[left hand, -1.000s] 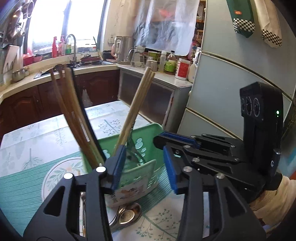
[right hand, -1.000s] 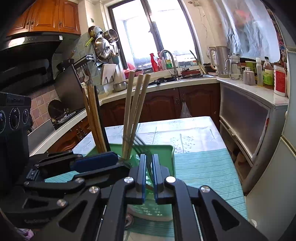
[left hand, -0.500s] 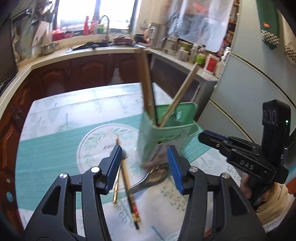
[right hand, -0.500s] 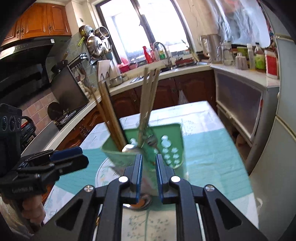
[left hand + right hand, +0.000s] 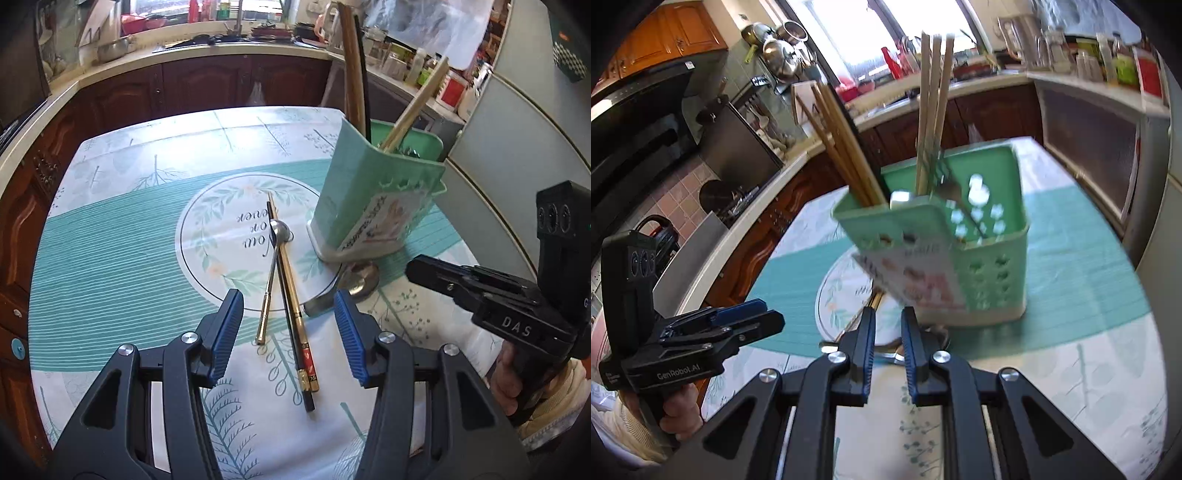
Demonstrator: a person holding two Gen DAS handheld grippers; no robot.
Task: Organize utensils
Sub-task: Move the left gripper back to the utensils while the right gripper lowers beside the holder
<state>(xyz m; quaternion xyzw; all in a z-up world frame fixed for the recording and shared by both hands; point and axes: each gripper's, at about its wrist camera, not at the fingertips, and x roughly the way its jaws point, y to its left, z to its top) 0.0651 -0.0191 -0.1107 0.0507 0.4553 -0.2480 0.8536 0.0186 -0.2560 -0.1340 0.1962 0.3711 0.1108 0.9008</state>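
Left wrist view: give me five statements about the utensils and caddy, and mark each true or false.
1. The chopsticks lie flat on the table. True.
2. The small spoon stands in the caddy. False: it lies on the table, against the chopsticks.
3. The left tongs are open and hold nothing. True.
4. The caddy is empty. False: chopsticks and other utensils stand in it.
5. The large spoon lies by the caddy's base. True.
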